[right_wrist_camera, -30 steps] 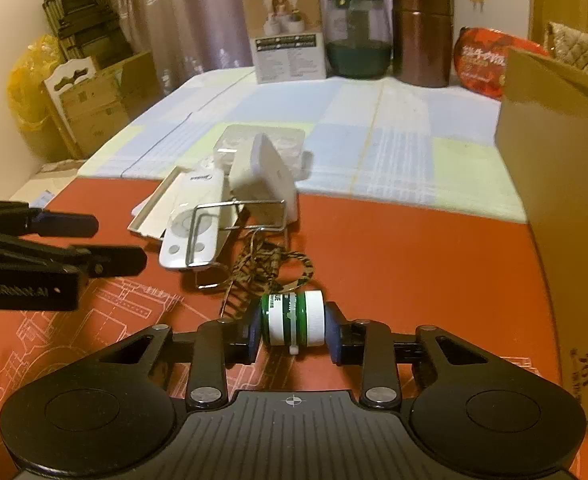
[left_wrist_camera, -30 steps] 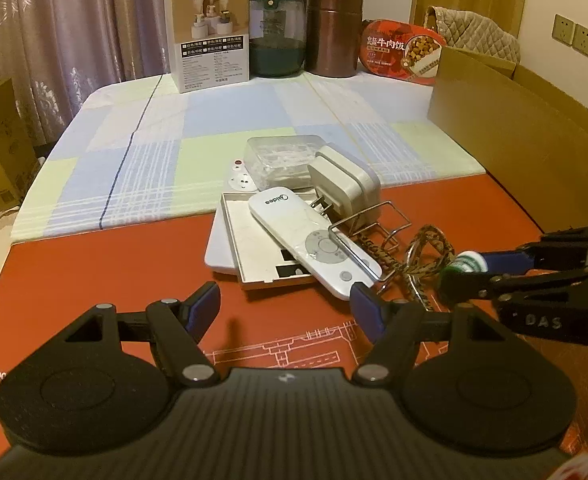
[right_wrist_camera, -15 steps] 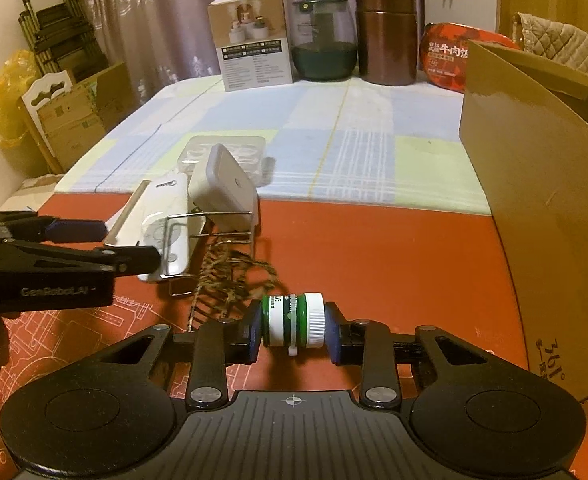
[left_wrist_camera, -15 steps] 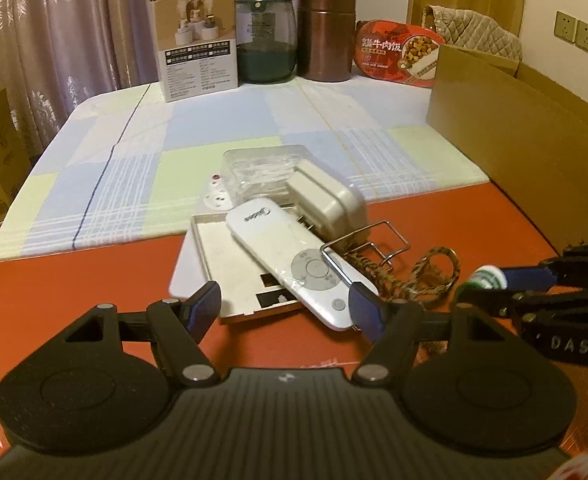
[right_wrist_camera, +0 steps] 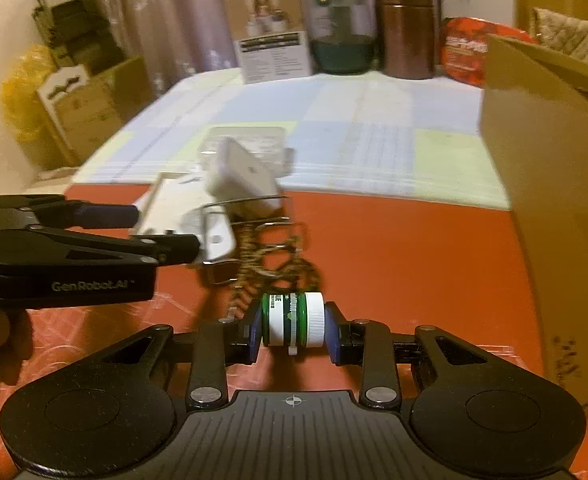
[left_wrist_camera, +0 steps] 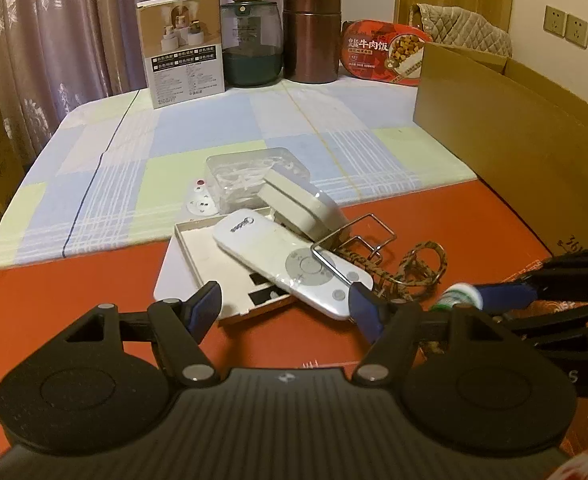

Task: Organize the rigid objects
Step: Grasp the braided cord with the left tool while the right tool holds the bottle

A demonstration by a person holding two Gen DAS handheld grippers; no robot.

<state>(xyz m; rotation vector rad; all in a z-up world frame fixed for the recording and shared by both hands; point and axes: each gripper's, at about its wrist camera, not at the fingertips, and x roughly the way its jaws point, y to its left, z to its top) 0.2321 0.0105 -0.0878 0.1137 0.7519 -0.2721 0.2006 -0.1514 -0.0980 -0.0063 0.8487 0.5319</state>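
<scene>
Shift since earlier frames: both wrist views are now showing the pile of clutter from a slightly new angle; I am judging that my left gripper (left_wrist_camera: 284, 304) has been drifting in toward the pile while nothing on the surface has been moved.
Right gripper (right_wrist_camera: 293, 330): I am pinching a small green-and-white bottle (right_wrist_camera: 292, 320) end to end between the pads, holding it above the red mat (right_wrist_camera: 393, 248), just short of the pile.
Left gripper: jaws are standing spread and empty, framing the near end of the white remote (left_wrist_camera: 290, 266).
Meaning for task: one item is in hand and awaiting a place; I am guessing the cardboard box (right_wrist_camera: 553, 184) to my right is the likely destination, and the remote the next pick.
Pile: remote is lying across a shallow white tray (left_wrist_camera: 214, 276), with a white adapter (left_wrist_camera: 299, 210), a wire rack (left_wrist_camera: 359, 236) and a patterned cord (left_wrist_camera: 417, 264) crowding against it.
Surface: red mat is giving way to a checked cloth (left_wrist_camera: 214, 136) further back.
Room: curtains (left_wrist_camera: 54, 40) are hanging behind a row of canisters and boxes.
</scene>
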